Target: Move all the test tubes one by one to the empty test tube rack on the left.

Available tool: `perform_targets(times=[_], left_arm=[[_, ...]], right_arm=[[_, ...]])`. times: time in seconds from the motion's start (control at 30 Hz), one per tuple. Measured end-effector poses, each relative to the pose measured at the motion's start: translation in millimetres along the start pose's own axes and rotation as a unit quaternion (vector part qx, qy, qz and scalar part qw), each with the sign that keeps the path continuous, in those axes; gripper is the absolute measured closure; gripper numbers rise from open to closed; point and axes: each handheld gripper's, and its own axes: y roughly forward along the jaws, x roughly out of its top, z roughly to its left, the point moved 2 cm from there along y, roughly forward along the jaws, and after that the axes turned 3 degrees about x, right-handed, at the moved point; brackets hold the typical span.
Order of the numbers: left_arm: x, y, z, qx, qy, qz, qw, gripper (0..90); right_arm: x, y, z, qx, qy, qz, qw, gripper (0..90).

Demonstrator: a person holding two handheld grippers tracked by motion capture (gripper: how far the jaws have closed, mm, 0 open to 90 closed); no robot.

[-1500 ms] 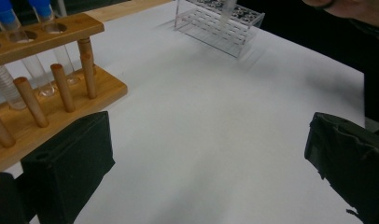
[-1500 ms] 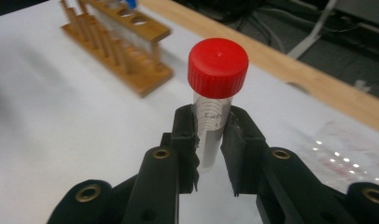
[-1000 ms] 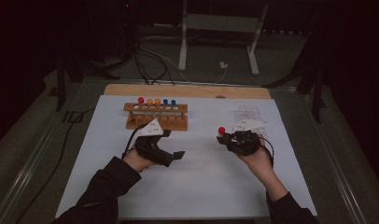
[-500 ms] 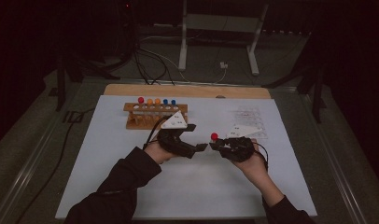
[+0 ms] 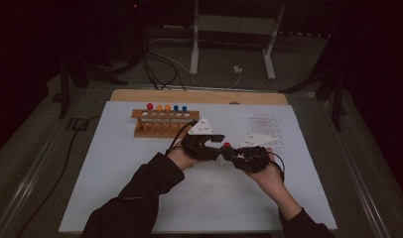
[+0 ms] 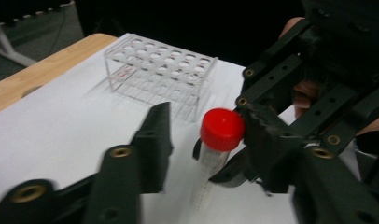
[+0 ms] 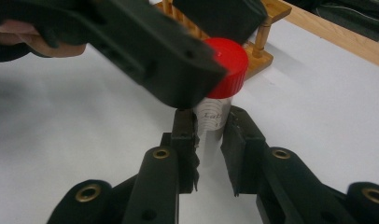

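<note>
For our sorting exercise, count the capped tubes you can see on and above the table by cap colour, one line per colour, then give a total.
Red caps: 2, one in the wooden rack and one on the tube held by the right tool
Orange caps: 2
Blue caps: 2
Total: 6

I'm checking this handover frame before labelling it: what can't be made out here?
- Tube label: in the right gripper view, blurred print, partly behind the right gripper jaws.
- Tube bottom: in the left gripper view, cut off by the frame's lower edge.
- Red cap: in the right gripper view, half covered by the left gripper, so contact is unclear.
- Wooden rack tubes: in the high view, too small and dim to count surely.
</note>
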Motion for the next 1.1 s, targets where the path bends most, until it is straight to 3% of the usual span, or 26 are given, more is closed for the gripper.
perform_targets(times=[0.13,0.33,0.5,0.57,0.73,0.83,1.1], left_arm=[[0.3,4.3,-2.6,-0.011,0.011,0.006,0.9999,69.6],[1.5,1.1,-2.6,-0.001,0.021,-0.001,0.9998,71.7],[1.9,-10.0,2.7,0.018,0.023,-0.003,0.9996,71.8],[1.1,-16.8,6.0,0.019,0.010,-0.011,0.9997,71.8],[-2.7,-35.3,13.2,0.038,0.006,-0.011,0.9992,71.8],[-5.1,-48.2,17.5,0.051,0.003,-0.012,0.9986,71.8],[-8.5,-87.8,30.0,0.094,0.001,-0.009,0.9956,71.8]], right_arm=[[-0.3,-0.1,-0.6,-0.002,0.004,0.000,1.0000,74.6],[0.1,-1.5,-1.9,0.000,0.006,-0.007,1.0000,73.2],[-1.0,-2.2,-2.6,0.008,0.008,-0.013,0.9998,57.8],[-1.3,-2.5,-2.3,0.006,0.008,-0.014,0.9999,51.9],[-0.7,-2.1,-0.9,0.001,0.014,-0.014,0.9998,33.2],[-0.3,-1.2,-0.8,-0.002,0.019,-0.016,0.9997,20.7],[-0.5,1.3,-1.7,-0.005,0.034,-0.008,0.9994,0.5]])
